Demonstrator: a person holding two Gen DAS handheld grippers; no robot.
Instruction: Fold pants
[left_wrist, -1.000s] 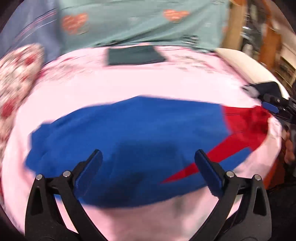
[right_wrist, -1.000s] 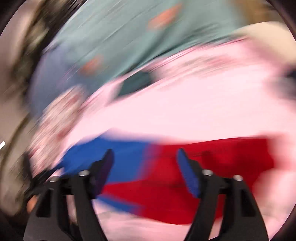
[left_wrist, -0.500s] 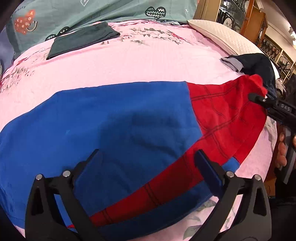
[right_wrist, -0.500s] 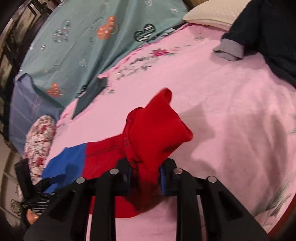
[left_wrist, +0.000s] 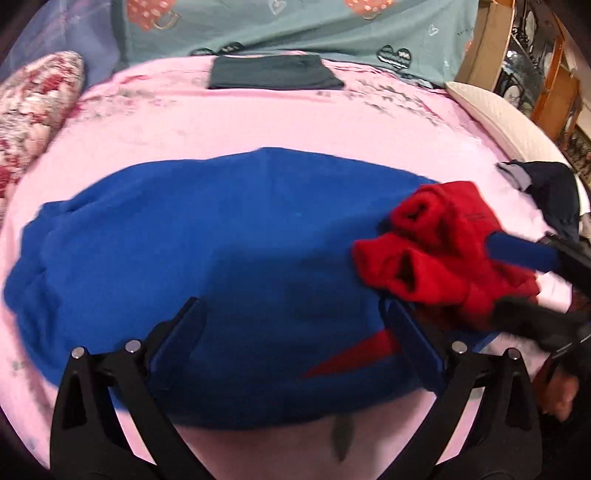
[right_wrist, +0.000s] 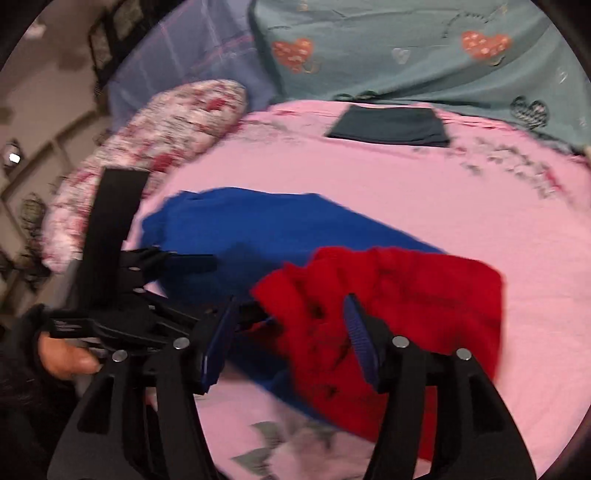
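Note:
The pants (left_wrist: 207, 258) are blue with red leg ends and lie across the pink bed (left_wrist: 258, 122). The red leg ends (left_wrist: 436, 243) are folded back over the blue part and bunched. My left gripper (left_wrist: 291, 332) is open and empty, low over the near blue edge. My right gripper (right_wrist: 291, 332) has its jaws apart, with the red cloth (right_wrist: 406, 295) lying loose between and beyond them. It also shows in the left wrist view (left_wrist: 524, 254) at the red cuffs. The left gripper shows in the right wrist view (right_wrist: 155, 266) over the blue part.
A folded dark green garment (left_wrist: 273, 72) lies at the far side of the bed. A floral pillow (left_wrist: 33, 110) is at the left, a white pillow (left_wrist: 506, 125) and dark clothes (left_wrist: 554, 192) at the right. A teal heart-print sheet (left_wrist: 295, 26) hangs behind.
My right gripper carried the red leg ends left over the blue part and then opened, letting the cloth go. My left gripper stayed open and drew back a little.

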